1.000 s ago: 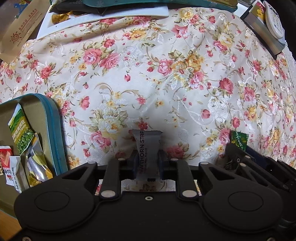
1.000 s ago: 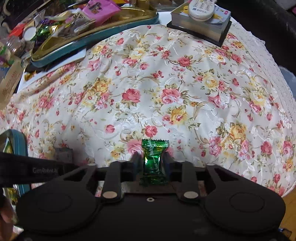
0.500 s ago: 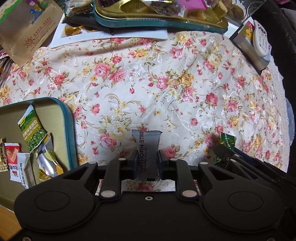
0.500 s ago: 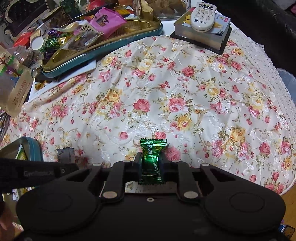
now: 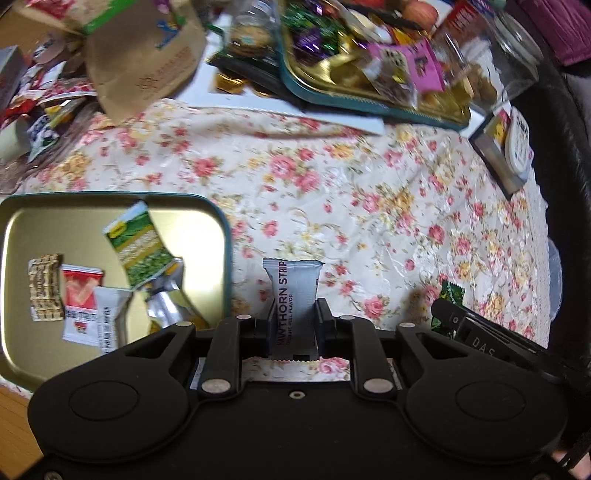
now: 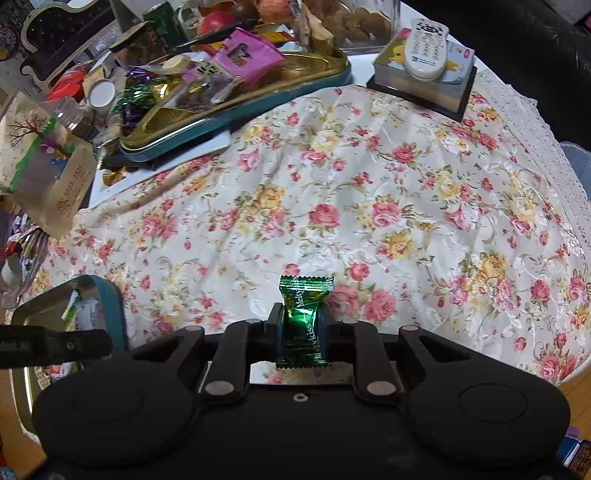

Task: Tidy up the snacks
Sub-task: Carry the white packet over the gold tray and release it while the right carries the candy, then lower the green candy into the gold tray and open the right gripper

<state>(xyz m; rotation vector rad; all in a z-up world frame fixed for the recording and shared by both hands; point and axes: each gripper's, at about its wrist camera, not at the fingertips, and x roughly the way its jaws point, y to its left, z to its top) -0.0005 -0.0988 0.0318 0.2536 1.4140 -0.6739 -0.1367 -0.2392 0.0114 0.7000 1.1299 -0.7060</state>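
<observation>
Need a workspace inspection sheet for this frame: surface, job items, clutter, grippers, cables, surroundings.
Surface: floral tablecloth, rumpled, bare in the middle.
Job's things: near tin tray holds several snack packets, among them a green packet and a red-and-white packet. Far tin tray is heaped with sweets.
Clutter: brown paper bag, remote control on a stack of boxes, glass jar, loose wrappers at the far left.
Grippers: left gripper shut on the hawthorn strip packet; right gripper shut on the green candy.
Cables: nothing seen.
Surroundings: dark sofa behind, wooden floor below.
</observation>
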